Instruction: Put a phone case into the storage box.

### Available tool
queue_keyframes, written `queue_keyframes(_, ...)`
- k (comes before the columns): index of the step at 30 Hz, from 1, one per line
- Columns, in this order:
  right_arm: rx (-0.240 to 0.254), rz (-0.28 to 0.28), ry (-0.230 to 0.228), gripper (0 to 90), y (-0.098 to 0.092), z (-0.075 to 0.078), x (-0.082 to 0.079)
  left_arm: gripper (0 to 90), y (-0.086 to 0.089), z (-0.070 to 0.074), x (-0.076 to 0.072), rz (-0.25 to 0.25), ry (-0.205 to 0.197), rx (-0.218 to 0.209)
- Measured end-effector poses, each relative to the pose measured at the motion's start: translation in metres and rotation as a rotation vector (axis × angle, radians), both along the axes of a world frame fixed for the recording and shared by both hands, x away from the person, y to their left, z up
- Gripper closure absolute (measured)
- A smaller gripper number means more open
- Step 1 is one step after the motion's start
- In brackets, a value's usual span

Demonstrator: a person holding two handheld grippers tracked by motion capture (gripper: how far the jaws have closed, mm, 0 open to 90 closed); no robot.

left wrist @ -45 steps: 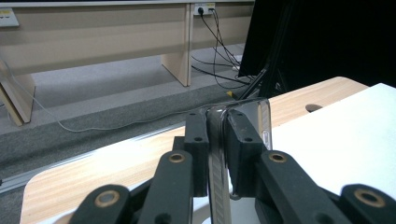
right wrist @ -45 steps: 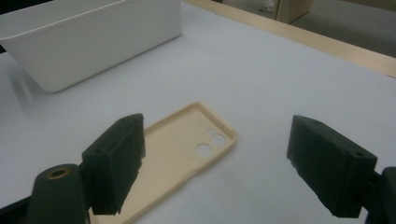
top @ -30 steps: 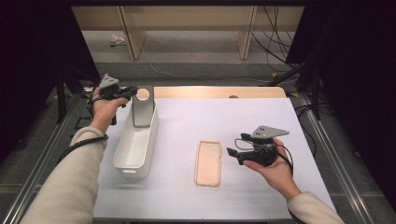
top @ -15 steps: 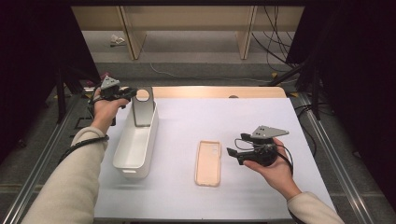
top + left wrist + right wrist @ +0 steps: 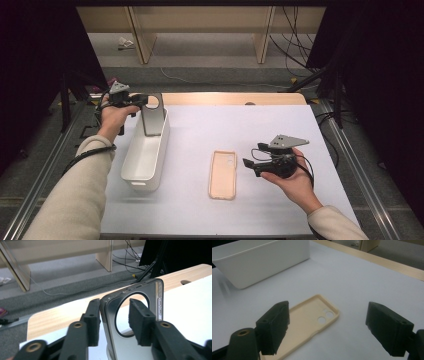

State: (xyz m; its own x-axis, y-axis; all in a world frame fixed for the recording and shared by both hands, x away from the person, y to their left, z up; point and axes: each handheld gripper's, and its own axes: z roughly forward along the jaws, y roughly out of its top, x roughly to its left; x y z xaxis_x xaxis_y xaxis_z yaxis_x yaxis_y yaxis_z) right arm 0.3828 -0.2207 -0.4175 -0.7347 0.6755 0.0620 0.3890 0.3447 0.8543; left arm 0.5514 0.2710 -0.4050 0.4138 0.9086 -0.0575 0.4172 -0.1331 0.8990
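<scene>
Left gripper [image 5: 142, 100] jaws have just been opening, pads apart around grey case [image 5: 152, 114] standing upright in white bin [image 5: 145, 155]. Beige case [image 5: 223, 174] lies flat mid-table. Right gripper [image 5: 248, 162] jaws wide, empty, beside it.

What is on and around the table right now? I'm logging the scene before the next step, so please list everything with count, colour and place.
Grey phone case: one, grey, big round hole, standing upright at the bin's far end, between the left jaws.
Bin: one, white, table's left side.
Beige phone case: one, beige, lying flat at table centre.
Table: one, white sheet over a wooden top.
Cables: several, dark, on the floor beyond.
Left gripper: one, black; jaws just been opening, right pad apart from the case.
Right gripper: one, black, open near the beige case.
</scene>
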Motion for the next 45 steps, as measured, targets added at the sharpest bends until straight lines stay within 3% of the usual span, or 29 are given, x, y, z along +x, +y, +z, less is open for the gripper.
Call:
queue_keyframes(11, -0.003, 0.004, 0.002, 20.0, 0.001, -0.001, 0.000, 27.8, -0.004, 0.007, -0.004, 0.029, 0.056, 0.070)
queue_keyframes(17, -0.003, 0.004, 0.002, 19.9, 0.001, -0.001, 0.000, 21.5, -0.005, 0.015, -0.009, 0.064, 0.044, 0.085)
queue_keyframes(21, -0.005, 0.007, 0.002, 19.9, 0.002, -0.001, 0.000, 15.4, -0.004, 0.019, -0.014, 0.072, 0.068, 0.079)
queue_keyframes(25, -0.007, 0.007, 0.002, 19.9, 0.003, 0.000, -0.001, 12.1, -0.003, 0.023, -0.022, 0.057, 0.079, 0.083)
queue_keyframes(28, -0.007, 0.007, 0.002, 19.8, 0.003, 0.000, -0.001, 13.7, -0.002, 0.027, -0.032, 0.089, 0.084, 0.086)
queue_keyframes(30, -0.006, 0.007, 0.002, 19.8, 0.002, 0.000, -0.001, 13.7, -0.002, 0.027, -0.039, 0.090, 0.086, 0.070)
queue_keyframes(33, -0.006, 0.006, 0.003, 19.7, 0.002, -0.001, 0.000, 12.6, -0.002, 0.027, -0.048, 0.079, 0.096, 0.084)
queue_keyframes(41, -0.007, 0.002, 0.005, 19.7, 0.002, 0.000, 0.000, 13.9, -0.003, 0.032, -0.077, 0.072, 0.038, 0.049)
queue_keyframes(45, -0.007, 0.000, 0.006, 19.7, 0.001, 0.000, 0.000, 13.7, -0.008, 0.034, -0.093, 0.046, 0.012, 0.036)
